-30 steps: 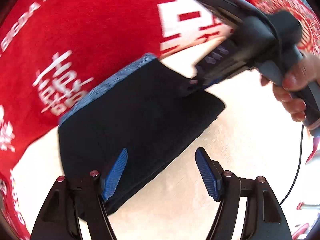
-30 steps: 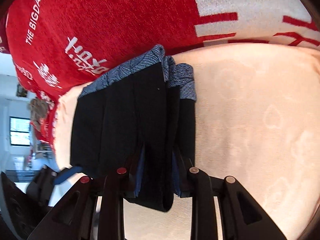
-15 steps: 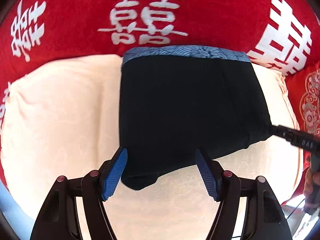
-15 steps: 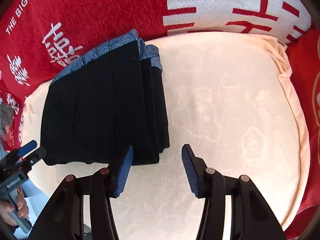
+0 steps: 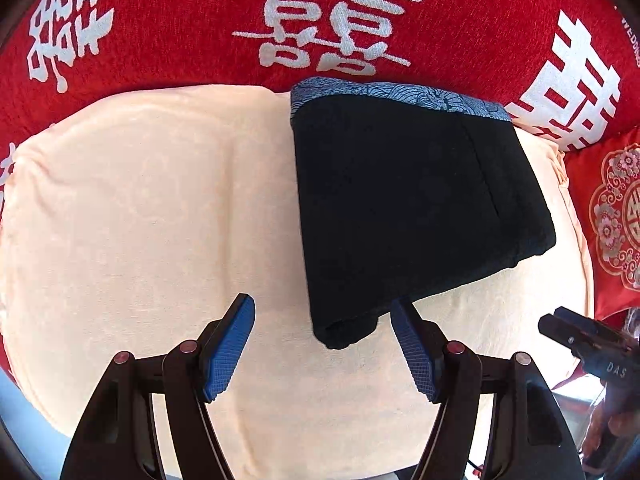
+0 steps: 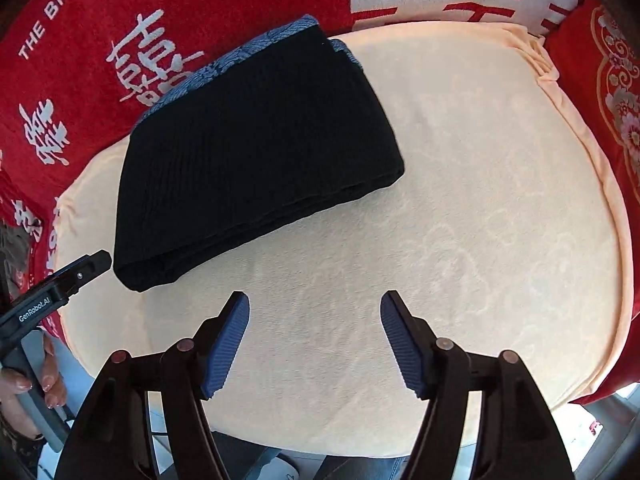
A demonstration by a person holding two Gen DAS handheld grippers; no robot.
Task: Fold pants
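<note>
Now the pants have been let go by the right gripper: a second ago a fold of them was pinched between its pads, whereas nothing lies between them at present, and the jaws are opening further. The pants are left as a compact black stack on the cushion, at its back edge toward the left corner as seen in the right view, the blue waistband against the red cover. The fold is judged essentially finished. The left gripper is held released over the front edge, pointing steeply down, with the near corner of the pants seen between its pads but untouched. Both grippers have been drawn back from the stack. The left hand is seen on its handle.
</note>
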